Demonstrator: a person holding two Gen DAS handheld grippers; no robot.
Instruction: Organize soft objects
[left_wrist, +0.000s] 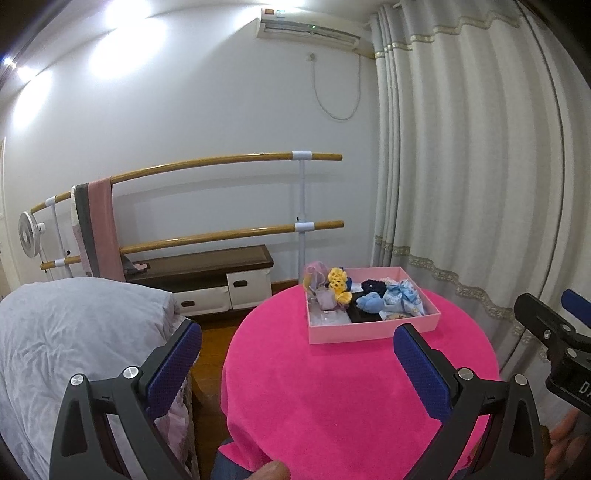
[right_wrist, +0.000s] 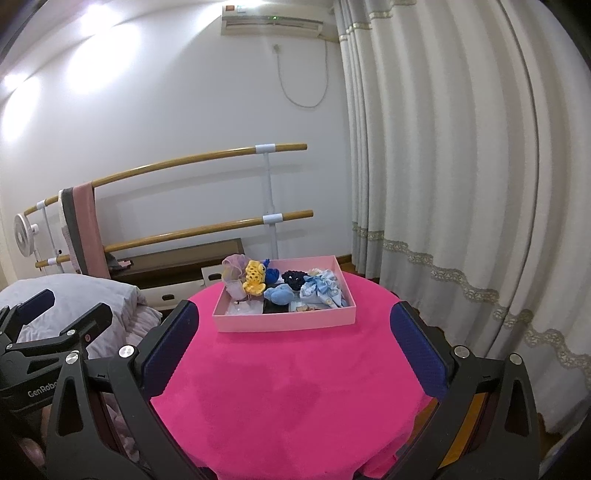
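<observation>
Sitting in a shallow pink box (left_wrist: 373, 332) toward the far side of the round surface (left_wrist: 332, 398), the soft objects are bunched together: a yellow crocheted piece w/ dark dots (left_wrist: 338, 282) at the back left, a pale lilac gauzy item (left_wrist: 314, 273) just beside it at the box's far-left corner, a light pink piece (left_wrist: 327, 300) in front of those, a dark navy scrunchie (left_wrist: 371, 286) mid-box, a light blue knit piece (left_wrist: 371, 304) touching it at the front, and a pale blue-and-white frilly bundle (left_wrist: 402, 301) on the right side. From the right wrist view the same lot reads clearly, plus a deeper blue knit bit (right_wrist: 275, 274) behind the yellow one. Box floor looks partly black under the blue items.

Surface is covered w/ a bright pink plush cloth (right_wrist: 295, 387); nothing else lies on it.

Left tongs (left_wrist: 297, 363) hang above the near edge of the surface, jaws spread wide apart, nothing between the blue pads. Right tongs (right_wrist: 295, 343) likewise: jaws wide apart, empty, aimed at the box but well short of it. Each pair shows at the edge of the other's view.

Around: a bed w/ grey-lilac bedding (left_wrist: 74, 332) to the left, a low dark-topped bench w/ white drawers (left_wrist: 207, 284) by the wall, a double wooden barre (left_wrist: 221, 162) w/ pink and grey cloths (left_wrist: 99, 229) draped over it, a small white fan (left_wrist: 27, 234), pale curtains (left_wrist: 461, 147) on the right, an AC unit (left_wrist: 306, 31) high on the wall.
</observation>
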